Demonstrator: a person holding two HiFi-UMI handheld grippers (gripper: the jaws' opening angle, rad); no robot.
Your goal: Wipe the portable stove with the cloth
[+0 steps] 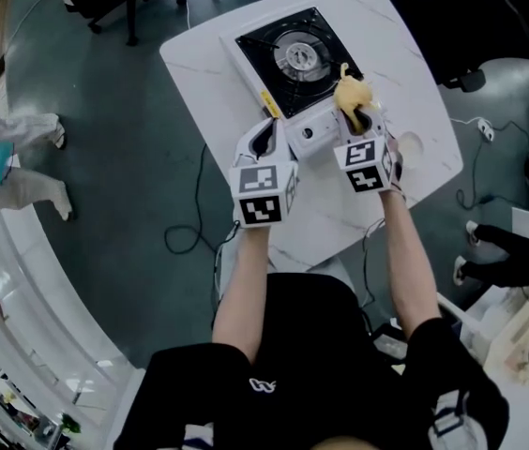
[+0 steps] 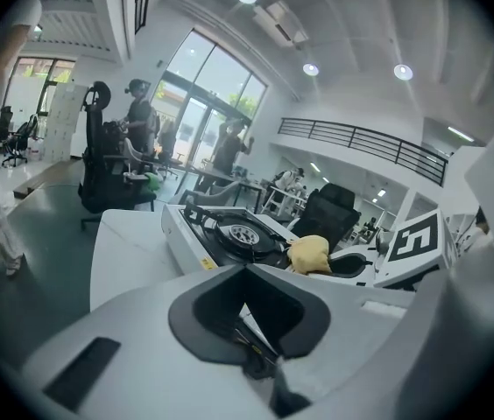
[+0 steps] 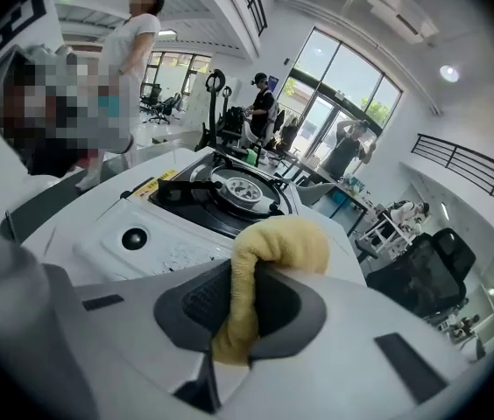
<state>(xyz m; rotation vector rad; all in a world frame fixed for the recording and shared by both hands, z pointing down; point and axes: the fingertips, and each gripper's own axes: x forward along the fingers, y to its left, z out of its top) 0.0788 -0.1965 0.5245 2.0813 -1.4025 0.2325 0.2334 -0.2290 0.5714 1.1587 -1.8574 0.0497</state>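
Cloth [image 3: 284, 245], clenched in right gripper [image 3: 243, 297], may slip while wiping the portable stove [image 3: 164, 234]; left gripper [image 2: 247, 303] closed, empty.

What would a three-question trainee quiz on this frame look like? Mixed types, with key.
1. True or false: the cloth covers the burner.
2. Which gripper holds the cloth? A. left gripper B. right gripper C. neither
3. Fill in: the stove sits on a white ____.

Key: 1 false, the burner is bare and the cloth is at the stove's right side. 2 B. 3 table.
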